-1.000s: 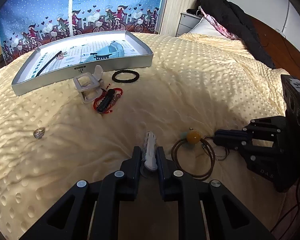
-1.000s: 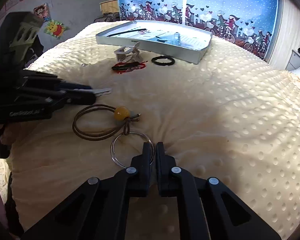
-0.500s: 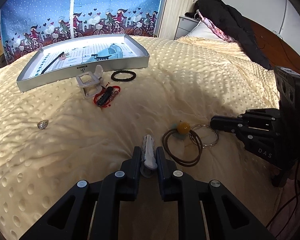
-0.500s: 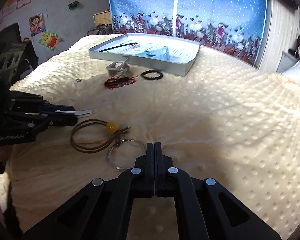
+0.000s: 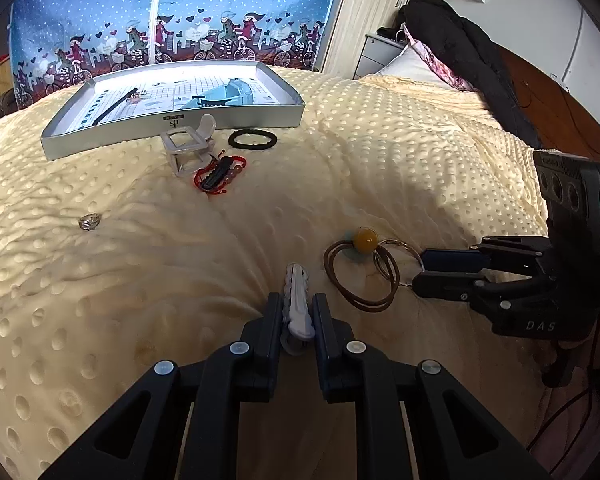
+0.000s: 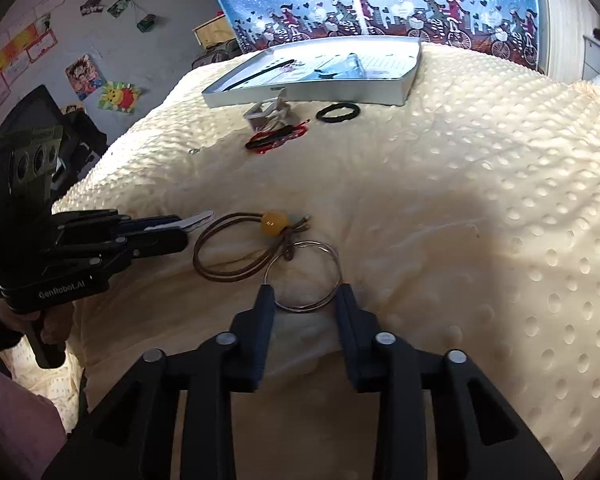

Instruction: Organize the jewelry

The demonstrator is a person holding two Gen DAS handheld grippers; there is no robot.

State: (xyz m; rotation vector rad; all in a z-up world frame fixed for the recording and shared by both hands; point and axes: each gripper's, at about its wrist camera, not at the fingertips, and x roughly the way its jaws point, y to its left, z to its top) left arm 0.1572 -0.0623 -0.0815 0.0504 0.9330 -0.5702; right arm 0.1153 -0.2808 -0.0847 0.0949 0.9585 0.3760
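Jewelry: several pieces lie spread on the yellow dotted blanket (image 5: 380, 168) of a bed.
Clip (image 5: 298, 304): white, long; the left gripper (image 5: 296, 312) grasps it between its two fingers, low over the blanket.
Left gripper, other view: it (image 6: 180, 232) comes in from the left side, and the white clip (image 6: 198, 219) sticks out past its tips.
Right gripper (image 6: 304, 298): released, jaws wide apart; one tip stands on each side of the near edge of the wire ring (image 6: 304, 276). I cannot tell if the tips touch the ring.
Cord (image 6: 236, 252): brown loop with a yellow bead (image 6: 274, 222), lies between the two grippers; it overlaps the wire ring.
Tray (image 5: 172, 136): silver, far on the bed, well apart from both grippers.
Near the tray: a small white stand (image 5: 188, 148), a black band (image 5: 253, 139), a red bracelet (image 5: 219, 172).
Small ring (image 5: 89, 221): silver, alone on the blanket, to the left.
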